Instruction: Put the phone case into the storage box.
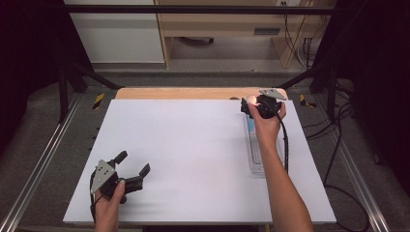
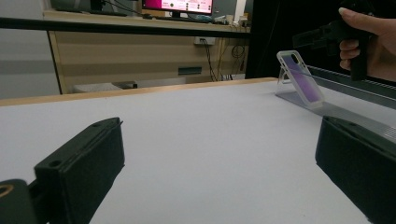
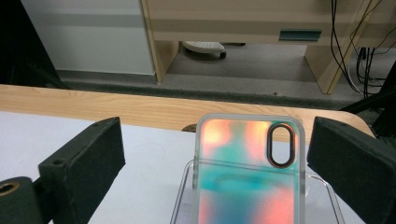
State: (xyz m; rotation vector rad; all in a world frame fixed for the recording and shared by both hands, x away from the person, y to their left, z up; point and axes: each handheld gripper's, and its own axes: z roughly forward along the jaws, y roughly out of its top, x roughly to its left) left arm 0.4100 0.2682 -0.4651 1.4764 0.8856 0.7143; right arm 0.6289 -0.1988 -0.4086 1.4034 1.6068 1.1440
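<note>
A translucent phone case [image 1: 251, 122] with orange and teal tints leans upright at the far end of a clear plastic stand [image 1: 258, 162] on the right of the white table [image 1: 193, 145]. My right gripper [image 1: 260, 104] is open, hovering at the case's top; in the right gripper view the case [image 3: 250, 172] stands between the two jaws with a gap on each side. My left gripper [image 1: 134, 162] is open and holds nothing, low over the table's near left. From the left gripper view the case [image 2: 301, 77] and the other hand [image 2: 369, 42] appear far right.
A wooden strip [image 1: 193, 93] runs along the table's far edge. Beyond it are a wooden desk [image 1: 222, 29], cables [image 1: 300, 38] and black frame bars [image 1: 193, 8]. Metal rails [image 1: 43, 154] flank the table. A cable [image 1: 286, 145] trails from the right gripper.
</note>
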